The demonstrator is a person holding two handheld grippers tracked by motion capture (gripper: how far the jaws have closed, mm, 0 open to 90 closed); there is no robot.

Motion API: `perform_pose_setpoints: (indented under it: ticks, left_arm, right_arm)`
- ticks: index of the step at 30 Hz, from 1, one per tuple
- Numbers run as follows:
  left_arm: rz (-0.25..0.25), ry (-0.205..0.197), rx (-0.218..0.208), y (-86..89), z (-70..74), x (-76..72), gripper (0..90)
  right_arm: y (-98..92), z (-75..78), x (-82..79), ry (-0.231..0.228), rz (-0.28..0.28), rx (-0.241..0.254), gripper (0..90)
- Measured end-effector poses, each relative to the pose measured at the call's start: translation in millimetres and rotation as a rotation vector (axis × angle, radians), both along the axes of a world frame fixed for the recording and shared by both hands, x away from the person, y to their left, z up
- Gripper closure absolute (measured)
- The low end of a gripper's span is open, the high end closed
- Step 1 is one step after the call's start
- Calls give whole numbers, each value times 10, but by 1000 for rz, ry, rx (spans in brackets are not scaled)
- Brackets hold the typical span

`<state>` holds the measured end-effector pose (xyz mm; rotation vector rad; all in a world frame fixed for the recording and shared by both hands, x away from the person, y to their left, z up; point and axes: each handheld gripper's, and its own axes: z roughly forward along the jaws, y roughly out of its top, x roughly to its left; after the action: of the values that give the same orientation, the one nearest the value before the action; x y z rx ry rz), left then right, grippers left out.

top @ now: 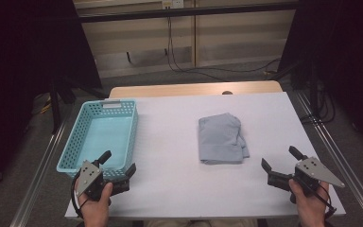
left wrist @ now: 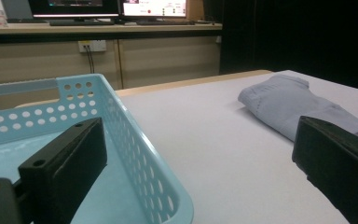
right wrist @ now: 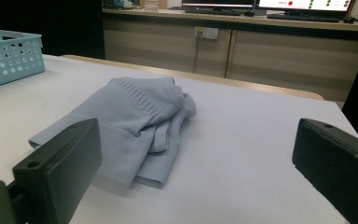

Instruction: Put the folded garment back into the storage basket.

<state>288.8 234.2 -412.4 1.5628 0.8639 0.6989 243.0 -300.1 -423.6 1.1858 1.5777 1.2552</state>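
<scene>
Folded cloth (top: 220, 139) lies untouched between the wide-open, seemingly empty left gripper (top: 119, 169) and right gripper (top: 280, 161).

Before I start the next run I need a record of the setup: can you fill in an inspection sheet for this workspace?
Surface: white table top, bare apart from two things; a wooden edge shows at the far side.
Job's things: folded grey cloth lying flat right of centre; light blue basket at the left, nothing seen inside.
Clutter: nothing seen.
Grippers: left gripper open over the basket's near right corner; right gripper open near the table's right front, apart from the cloth.
Cables: black leads hang from a wall socket and trail on the floor behind the table.
Surroundings: dark curtains at both sides, cabinets behind, monitors on a counter.
</scene>
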Motion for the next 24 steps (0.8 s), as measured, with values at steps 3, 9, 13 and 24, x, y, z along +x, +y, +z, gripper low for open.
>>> perform_pose_setpoints:
  ticks: [3,9,13,24]
  left_arm:
    - [-6,-3,17,-17,3,5,29]
    - [3,34,14,-34,-6,4,29]
    - [-33,32,28,-103,0,14,29]
    - [-125,51,26,-353,90,68,29]
  right_arm:
    - [-6,0,0,3,2,7,13]
    - [1,-5,10,4,7,16,0]
    - [2,-13,20,14,16,24,0]
    - [121,-35,65,48,65,26,8]
